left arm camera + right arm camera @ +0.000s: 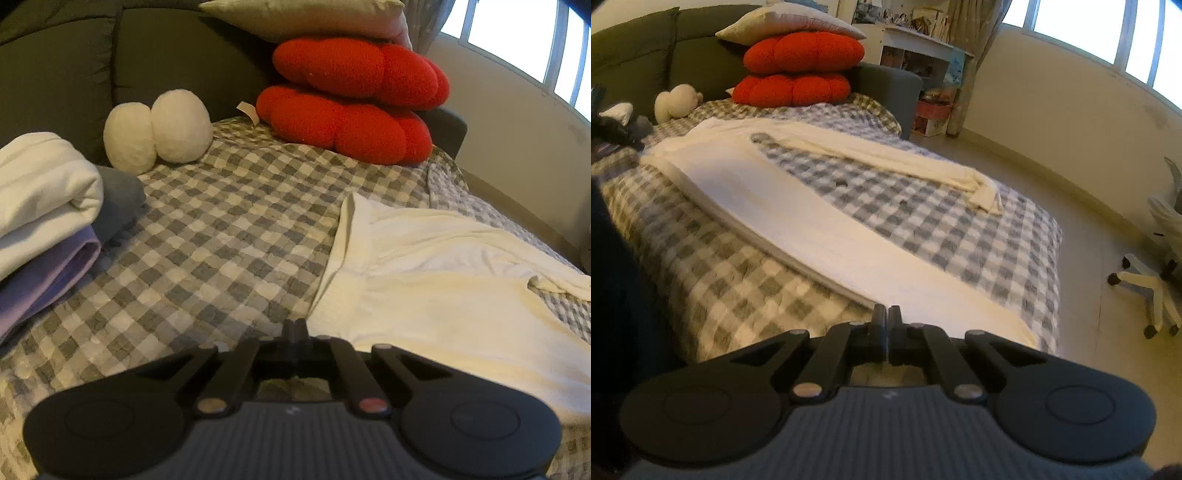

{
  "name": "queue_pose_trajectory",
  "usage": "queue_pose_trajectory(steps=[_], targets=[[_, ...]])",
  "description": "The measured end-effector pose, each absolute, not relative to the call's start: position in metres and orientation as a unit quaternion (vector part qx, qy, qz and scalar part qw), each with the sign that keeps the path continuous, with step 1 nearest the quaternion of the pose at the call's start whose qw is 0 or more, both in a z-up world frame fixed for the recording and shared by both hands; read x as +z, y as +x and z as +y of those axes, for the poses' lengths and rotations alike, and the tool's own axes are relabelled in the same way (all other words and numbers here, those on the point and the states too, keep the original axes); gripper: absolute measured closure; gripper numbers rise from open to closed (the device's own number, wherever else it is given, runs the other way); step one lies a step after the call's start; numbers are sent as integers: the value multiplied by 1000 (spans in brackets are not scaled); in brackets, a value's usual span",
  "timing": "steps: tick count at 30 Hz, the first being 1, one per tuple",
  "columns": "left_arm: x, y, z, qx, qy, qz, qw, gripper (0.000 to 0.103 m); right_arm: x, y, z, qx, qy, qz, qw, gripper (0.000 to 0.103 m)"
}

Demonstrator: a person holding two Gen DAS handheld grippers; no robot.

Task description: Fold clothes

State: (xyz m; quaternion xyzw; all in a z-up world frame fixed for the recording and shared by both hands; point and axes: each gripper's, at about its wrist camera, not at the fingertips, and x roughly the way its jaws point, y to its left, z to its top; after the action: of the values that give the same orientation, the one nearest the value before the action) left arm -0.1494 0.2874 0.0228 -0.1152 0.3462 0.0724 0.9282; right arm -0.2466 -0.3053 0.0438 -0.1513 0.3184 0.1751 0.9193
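Observation:
A white long-sleeved garment (798, 206) lies flat along the checked bed cover (713, 280). One sleeve (894, 162) stretches out to its right. In the right wrist view my right gripper (888, 314) is shut at the near end of the garment's layered left edge, and the edge runs straight into its tips. In the left wrist view the same garment (436, 295) spreads to the right. My left gripper (295, 326) is shut at its near left corner. The pinched cloth itself is hidden by the fingers.
A pile of folded clothes (40, 206), white over purple and grey, sits at the left of the bed. Two red cushions (354, 103) under a pale pillow (306, 18) and a white plush (159, 129) lie by the dark headboard. An office chair base (1145, 291) stands on the floor at the right.

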Motion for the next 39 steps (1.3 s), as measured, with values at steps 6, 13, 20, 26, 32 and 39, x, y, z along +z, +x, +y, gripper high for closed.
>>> queue_pose_trajectory(steps=[6, 13, 20, 26, 32, 39], targets=[[24, -156, 288, 78, -114, 346, 928, 103, 26, -254, -298, 175, -161, 339, 910, 103], [31, -167, 287, 76, -102, 339, 932, 103, 33, -262, -302, 176, -148, 326, 917, 103], [25, -160, 277, 63, -115, 347, 929, 82, 26, -264, -314, 128, -115, 334, 927, 94], [20, -152, 267, 53, -127, 355, 925, 69, 30, -265, -349, 41, -29, 326, 944, 89], [13, -143, 263, 74, -113, 364, 922, 92, 26, -268, -391, -11, 101, 321, 942, 68], [12, -143, 270, 98, -125, 358, 920, 103, 18, -258, -404, 1, 198, 322, 926, 65]])
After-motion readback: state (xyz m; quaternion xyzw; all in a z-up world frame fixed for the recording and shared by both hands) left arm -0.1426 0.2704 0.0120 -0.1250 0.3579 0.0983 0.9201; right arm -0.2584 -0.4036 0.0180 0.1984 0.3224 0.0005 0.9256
